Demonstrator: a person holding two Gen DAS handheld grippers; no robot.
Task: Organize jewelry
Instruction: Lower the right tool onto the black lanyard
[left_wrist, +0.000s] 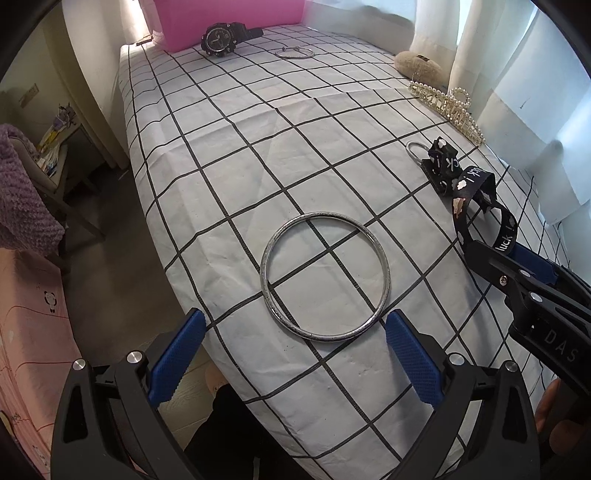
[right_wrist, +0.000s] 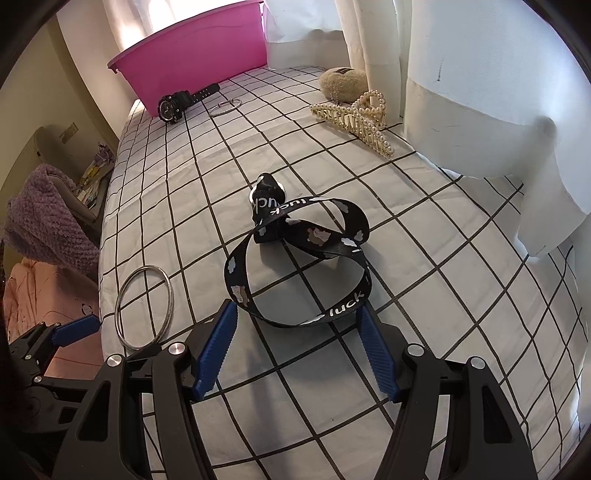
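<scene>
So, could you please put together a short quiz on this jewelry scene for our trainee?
1. True or false: the left gripper is shut on the large silver bangle.
2. What stands at the table's far end?
A) a pink tub
B) a wire basket
C) a shoebox
3. Fill in: the right gripper is open around a loop of the black ______ printed "luck".

Key:
1. False. It is open, and the bangle lies flat on the checked tablecloth just ahead of it.
2. A. The black wristwatch lies against it.
3. Lanyard.
</scene>
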